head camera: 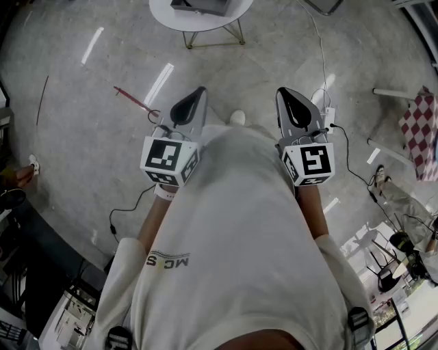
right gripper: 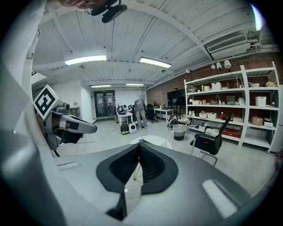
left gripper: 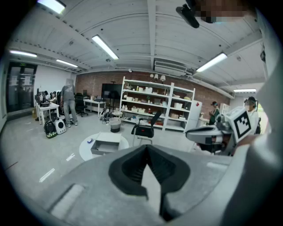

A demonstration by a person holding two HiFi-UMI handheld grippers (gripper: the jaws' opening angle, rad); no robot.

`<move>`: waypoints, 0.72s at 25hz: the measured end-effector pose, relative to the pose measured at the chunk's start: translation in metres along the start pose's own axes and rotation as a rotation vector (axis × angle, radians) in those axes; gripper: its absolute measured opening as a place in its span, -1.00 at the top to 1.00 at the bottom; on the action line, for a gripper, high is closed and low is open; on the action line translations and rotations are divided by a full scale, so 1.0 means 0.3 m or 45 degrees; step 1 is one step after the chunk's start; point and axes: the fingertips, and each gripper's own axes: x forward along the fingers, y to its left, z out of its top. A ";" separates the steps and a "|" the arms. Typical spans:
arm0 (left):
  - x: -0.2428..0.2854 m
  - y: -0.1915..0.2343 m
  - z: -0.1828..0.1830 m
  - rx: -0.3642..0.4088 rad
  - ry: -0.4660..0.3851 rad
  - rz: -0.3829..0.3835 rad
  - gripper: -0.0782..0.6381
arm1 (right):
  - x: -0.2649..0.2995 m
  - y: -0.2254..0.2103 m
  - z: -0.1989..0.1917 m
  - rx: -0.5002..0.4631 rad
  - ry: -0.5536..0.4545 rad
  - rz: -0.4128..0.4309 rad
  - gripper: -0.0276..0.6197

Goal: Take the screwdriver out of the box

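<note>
- The left gripper (head camera: 198, 91) and the right gripper (head camera: 282, 91) are held side by side in front of the person's white shirt (head camera: 233, 239). Both point forward and slightly down over the polished grey floor (head camera: 75, 143).
- In the left gripper view, the left gripper's jaws are together at the tips, with nothing between them.
- In the right gripper view, the right gripper's jaws are likewise closed and empty.
- A round white worktop (head camera: 164, 17) stands ahead of both grippers and well apart from them.
- An open grey box (left gripper: 105, 145) sits on the worktop.
- A small blue item (left gripper: 89, 141) lies on the worktop just beside the box, too small to identify.
- The screwdriver cannot be made out in any view, and the inside of the box does not show clearly.
- A thin red rod (head camera: 133, 100) lies on the floor to the left of the left gripper.
- A black cable (head camera: 126, 205) trails across the floor below the rod.
- Behind the worktop stand a black office chair (left gripper: 145, 128) and white shelving (left gripper: 154, 106).
- A person (left gripper: 68, 103) stands at a desk far off on the left.
</note>
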 end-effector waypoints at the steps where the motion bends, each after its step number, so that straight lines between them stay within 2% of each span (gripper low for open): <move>1: 0.003 -0.012 0.003 0.000 0.002 -0.004 0.78 | -0.009 -0.003 0.003 -0.002 -0.001 0.001 0.91; 7: 0.031 -0.057 0.014 0.005 0.013 -0.025 0.78 | -0.044 -0.037 0.007 0.001 0.005 -0.004 0.91; 10: 0.041 -0.056 0.007 -0.009 0.026 -0.028 0.78 | -0.043 -0.059 0.006 0.058 -0.007 -0.019 0.91; 13: 0.055 -0.036 -0.006 -0.024 0.051 -0.029 0.78 | -0.022 -0.074 0.013 0.140 -0.033 -0.011 0.91; 18: 0.104 0.024 -0.014 -0.053 0.080 -0.019 0.78 | 0.055 -0.095 0.012 0.128 0.001 0.002 0.91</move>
